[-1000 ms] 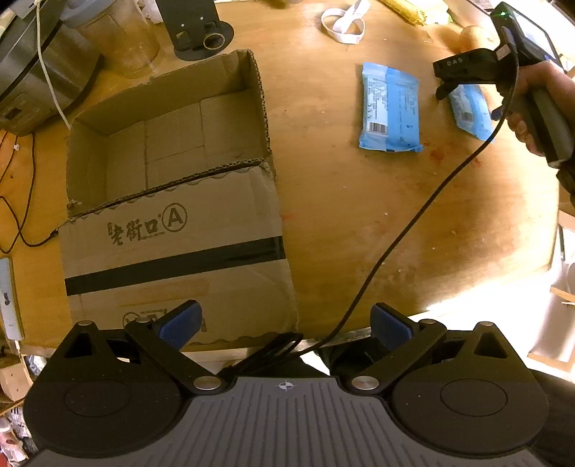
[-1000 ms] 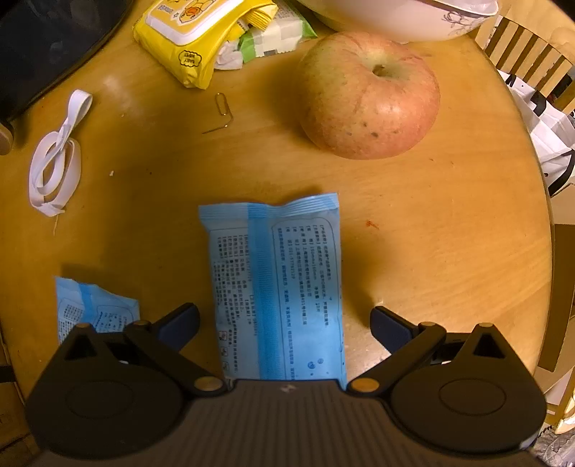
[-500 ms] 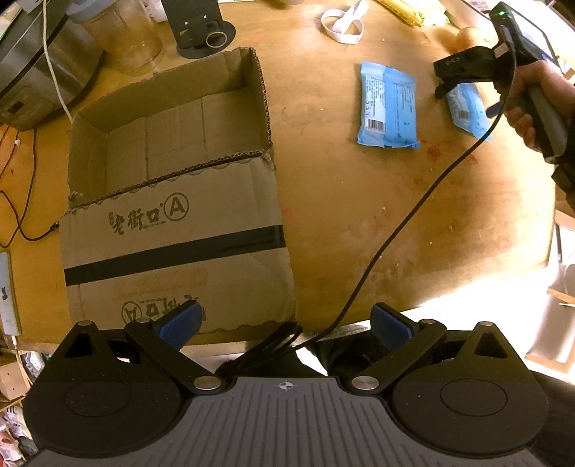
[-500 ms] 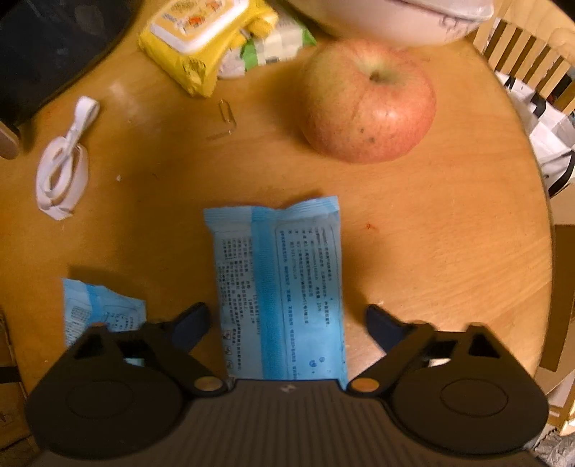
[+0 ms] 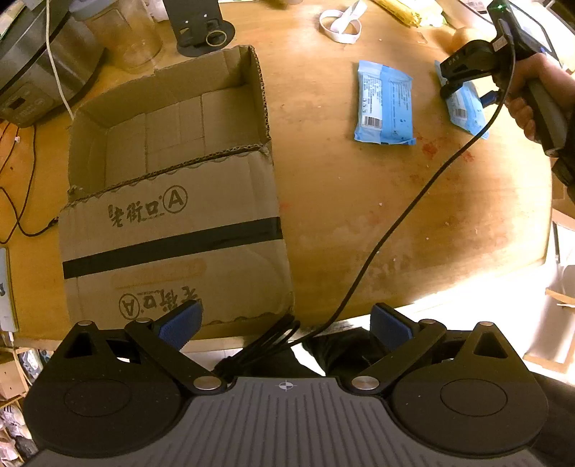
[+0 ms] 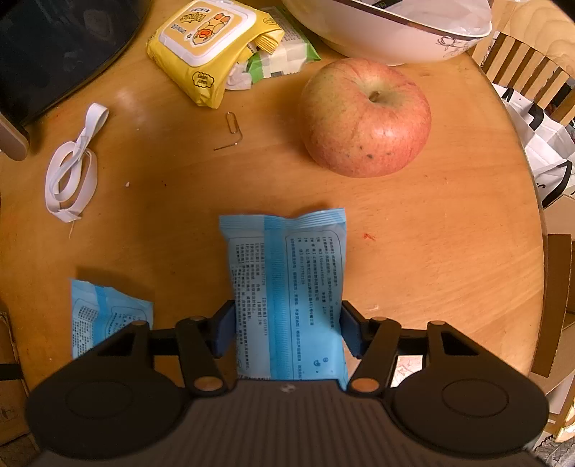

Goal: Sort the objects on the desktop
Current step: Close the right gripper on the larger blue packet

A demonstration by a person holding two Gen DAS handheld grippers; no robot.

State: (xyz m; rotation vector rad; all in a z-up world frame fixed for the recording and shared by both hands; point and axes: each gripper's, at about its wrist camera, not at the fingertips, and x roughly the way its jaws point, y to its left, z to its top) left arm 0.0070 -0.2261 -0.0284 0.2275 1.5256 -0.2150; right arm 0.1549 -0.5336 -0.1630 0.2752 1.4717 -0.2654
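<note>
Packet (image 6: 287, 298) now pinched by closing right gripper (image 6: 287, 332), wide open earlier.

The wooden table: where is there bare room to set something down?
Bare wood lies between the cardboard box and the blue packet, out to the table edge. The box is empty too. It is crowded around the apple, yellow wipes pack and bowl.

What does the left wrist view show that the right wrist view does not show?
Only the left wrist view: the open brown cardboard box, and the open left gripper with nothing between its pads.
Only the right wrist view: the red-yellow apple and the yellow wipes pack.
Both: the right gripper, closing around the light blue packet.
</note>
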